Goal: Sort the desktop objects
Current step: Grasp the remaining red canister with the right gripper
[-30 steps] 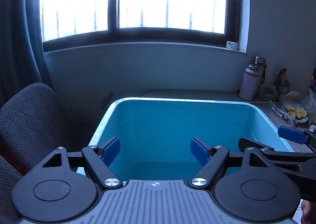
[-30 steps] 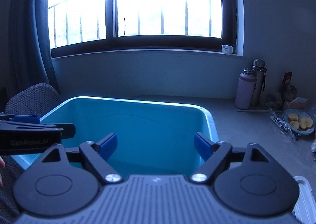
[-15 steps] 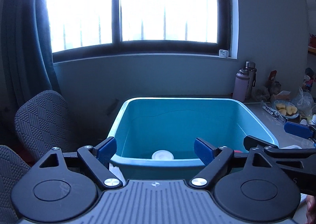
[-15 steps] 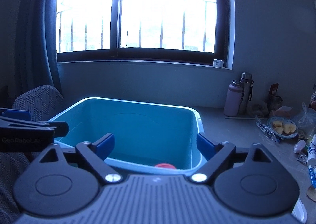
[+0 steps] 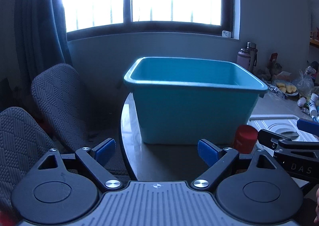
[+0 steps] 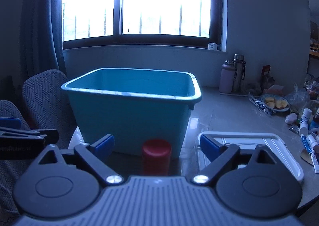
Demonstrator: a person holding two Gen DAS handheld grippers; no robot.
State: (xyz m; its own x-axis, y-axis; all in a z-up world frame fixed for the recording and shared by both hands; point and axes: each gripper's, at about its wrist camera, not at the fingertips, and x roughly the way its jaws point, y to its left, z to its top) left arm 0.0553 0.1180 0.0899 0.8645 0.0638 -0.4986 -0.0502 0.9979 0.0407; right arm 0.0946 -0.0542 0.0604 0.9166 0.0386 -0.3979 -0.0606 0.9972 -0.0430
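A teal plastic bin [image 5: 191,104] [image 6: 131,114] stands on the table ahead of both grippers; its inside is hidden from here. A red-capped jar [image 6: 156,156] [image 5: 244,139] stands upright in front of the bin, between my right gripper's open fingers but untouched. My left gripper [image 5: 156,150] is open and empty over the table's left edge. My right gripper [image 6: 157,145] is open and empty; it shows at the right in the left wrist view [image 5: 289,136].
A white tray [image 6: 259,146] lies right of the jar. Tubes and small bottles [image 6: 307,126] lie at the far right. A plate of fruit [image 6: 276,104] and two flasks [image 6: 232,76] stand at the back. Grey chairs [image 5: 55,102] stand left of the table.
Both grippers have pulled back and dropped from above the bin to table level in front of it. The bin's inside has gone out of sight and the red-capped jar has come into view.
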